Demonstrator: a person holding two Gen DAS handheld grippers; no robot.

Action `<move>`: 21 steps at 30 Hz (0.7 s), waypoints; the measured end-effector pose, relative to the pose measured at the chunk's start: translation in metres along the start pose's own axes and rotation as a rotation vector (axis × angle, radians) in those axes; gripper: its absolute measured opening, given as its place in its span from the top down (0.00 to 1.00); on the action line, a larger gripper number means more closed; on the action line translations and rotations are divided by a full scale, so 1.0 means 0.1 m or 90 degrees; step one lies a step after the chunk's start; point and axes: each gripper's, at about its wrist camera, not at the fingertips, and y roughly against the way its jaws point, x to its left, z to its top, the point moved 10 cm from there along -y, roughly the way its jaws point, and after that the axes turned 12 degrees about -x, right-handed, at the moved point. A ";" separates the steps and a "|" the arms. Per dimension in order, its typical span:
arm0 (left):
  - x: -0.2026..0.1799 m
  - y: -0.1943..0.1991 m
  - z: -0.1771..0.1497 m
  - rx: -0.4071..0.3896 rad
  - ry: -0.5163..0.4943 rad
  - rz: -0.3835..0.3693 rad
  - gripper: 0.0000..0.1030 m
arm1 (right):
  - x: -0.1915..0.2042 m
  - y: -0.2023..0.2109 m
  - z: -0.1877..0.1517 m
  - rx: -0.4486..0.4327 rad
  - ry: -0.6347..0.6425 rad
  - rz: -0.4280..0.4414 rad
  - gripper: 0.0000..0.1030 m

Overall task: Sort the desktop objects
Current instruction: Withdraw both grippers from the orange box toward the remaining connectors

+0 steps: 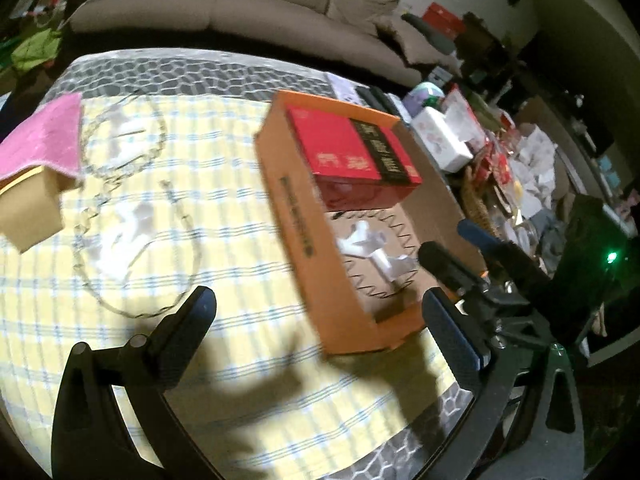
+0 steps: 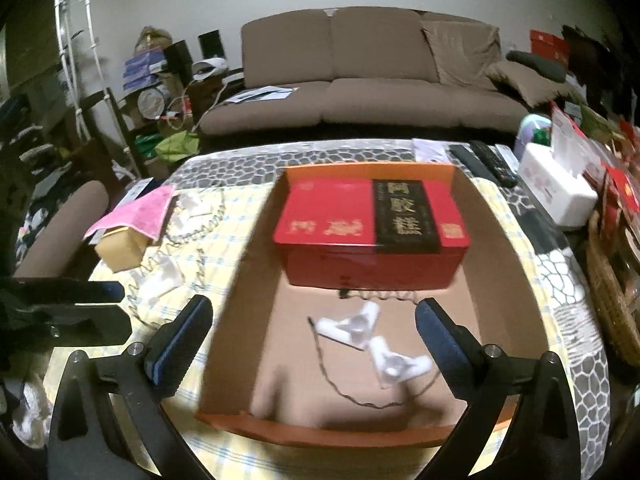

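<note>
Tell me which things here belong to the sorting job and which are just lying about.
Job: orange cardboard box, red box, white pieces in the box, white pieces on the cloth, pink cloth.
Lying about: sofa, remotes, tissue box.

Home living room, brown sofa, cluttered table

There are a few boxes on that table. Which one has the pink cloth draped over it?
The small tan box at the table's left edge; the red box sits bare inside the orange cardboard tray.
</note>
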 end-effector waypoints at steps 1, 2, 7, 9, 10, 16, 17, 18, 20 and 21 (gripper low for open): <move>0.09 0.04 -0.01 -0.003 0.004 0.006 0.00 | 0.05 -0.01 0.01 0.000 0.002 0.003 0.01; 0.16 0.07 -0.02 -0.005 0.007 0.009 0.00 | 0.10 -0.03 0.01 0.001 0.004 0.006 0.01; 0.59 0.25 -0.05 -0.033 0.055 0.032 0.00 | 0.34 -0.11 0.02 0.002 0.002 0.032 0.00; 0.78 0.29 -0.07 -0.040 0.071 0.045 0.00 | 0.46 -0.14 0.02 0.002 0.008 0.039 0.00; 0.87 0.30 -0.09 -0.042 0.076 0.054 0.00 | 0.51 -0.16 0.02 0.001 0.010 0.045 0.00; 1.39 0.31 -0.25 -0.039 0.114 0.097 0.00 | 0.84 -0.23 0.05 -0.007 0.011 0.084 0.00; 1.45 0.30 -0.28 -0.037 0.121 0.100 0.00 | 0.90 -0.25 0.06 -0.009 0.012 0.091 0.00; 1.50 0.29 -0.29 -0.035 0.125 0.104 0.00 | 0.96 -0.26 0.06 -0.010 0.013 0.098 0.00; 1.58 0.26 -0.31 -0.032 0.130 0.107 0.00 | 1.09 -0.30 0.07 -0.013 0.018 0.110 0.00; 1.61 0.25 -0.31 -0.031 0.133 0.108 0.00 | 1.15 -0.32 0.07 -0.014 0.022 0.115 0.00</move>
